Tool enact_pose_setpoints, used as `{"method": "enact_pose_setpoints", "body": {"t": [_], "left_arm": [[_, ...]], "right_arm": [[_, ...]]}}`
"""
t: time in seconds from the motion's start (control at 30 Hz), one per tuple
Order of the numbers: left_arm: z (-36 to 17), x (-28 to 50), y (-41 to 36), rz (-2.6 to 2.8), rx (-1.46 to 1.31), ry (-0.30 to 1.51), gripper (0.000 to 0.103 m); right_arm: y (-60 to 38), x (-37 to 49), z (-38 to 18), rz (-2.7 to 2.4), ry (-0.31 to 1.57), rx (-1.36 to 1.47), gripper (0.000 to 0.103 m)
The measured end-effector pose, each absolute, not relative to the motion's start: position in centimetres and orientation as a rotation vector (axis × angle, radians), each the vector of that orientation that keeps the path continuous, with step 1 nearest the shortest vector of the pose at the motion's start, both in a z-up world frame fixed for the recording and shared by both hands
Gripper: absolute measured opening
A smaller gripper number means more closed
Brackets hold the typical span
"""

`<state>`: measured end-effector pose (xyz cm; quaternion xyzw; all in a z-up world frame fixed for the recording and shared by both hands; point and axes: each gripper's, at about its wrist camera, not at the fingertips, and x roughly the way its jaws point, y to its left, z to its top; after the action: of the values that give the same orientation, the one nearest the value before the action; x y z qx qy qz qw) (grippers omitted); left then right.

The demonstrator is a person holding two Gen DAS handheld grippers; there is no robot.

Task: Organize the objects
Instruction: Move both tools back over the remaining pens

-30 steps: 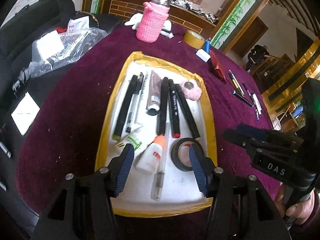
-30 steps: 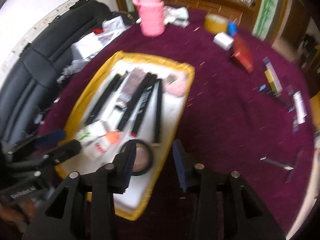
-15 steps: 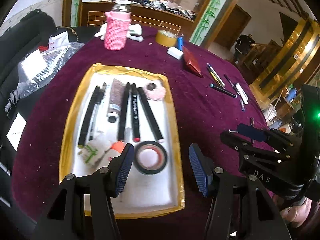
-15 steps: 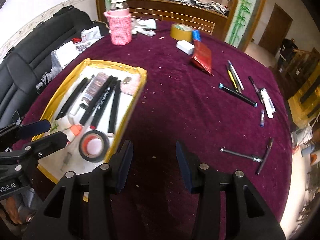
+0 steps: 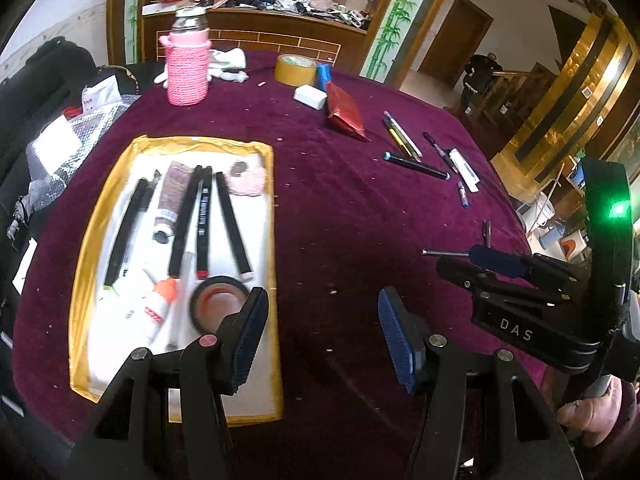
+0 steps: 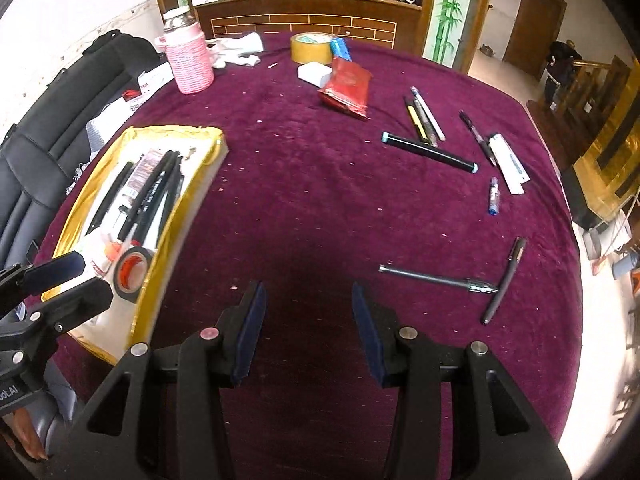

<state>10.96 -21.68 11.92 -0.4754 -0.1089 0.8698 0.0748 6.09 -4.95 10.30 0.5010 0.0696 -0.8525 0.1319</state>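
From my left claw's camera, my left gripper (image 5: 320, 336) stands wide and holds nothing, poised over the maroon tablecloth (image 5: 320, 220) just right of the gold-rimmed tray (image 5: 274, 240); in that tray already lie several black markers (image 5: 230, 224), a brownish tube (image 5: 170, 196), a small glue bottle with an orange cap (image 5: 158, 308), a roll of black tape (image 5: 218, 300) and a pink fluffy thing (image 5: 248, 176); my right gripper (image 5: 516, 280) shows at the right edge, and from here I cannot tell how its jaws stand; far off sit a pink knitted bottle (image 5: 187, 68), a yellow tape roll (image 5: 295, 69) and a red packet (image 5: 345, 111). From my right claw's camera, my right gripper (image 6: 306, 332) is also wide and empty, over bare cloth near me; the tray (image 6: 180, 216) lies to the left, well apart from the loose pens; still to gather, as I judge it, are a grey pen (image 6: 438, 279) touching a dark pen (image 6: 505, 279) at near right, a black marker with teal ends (image 6: 429, 152), a yellow-and-black pen cluster (image 6: 424, 120), a small blue pen (image 6: 494, 196) and a white pen (image 6: 508, 158); so the sorting looks roughly half done.
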Motion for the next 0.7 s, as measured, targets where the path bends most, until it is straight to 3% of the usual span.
{"method": "enact_pose_setpoints", "body": {"t": [0.7], "left_arm": [[9.1, 8.8, -10.7, 2.538, -1.524, -0.239, 0.051]], "right_arm": [[5.8, 3.7, 5.7, -2.41, 0.119, 1.643, 0.043]]}}
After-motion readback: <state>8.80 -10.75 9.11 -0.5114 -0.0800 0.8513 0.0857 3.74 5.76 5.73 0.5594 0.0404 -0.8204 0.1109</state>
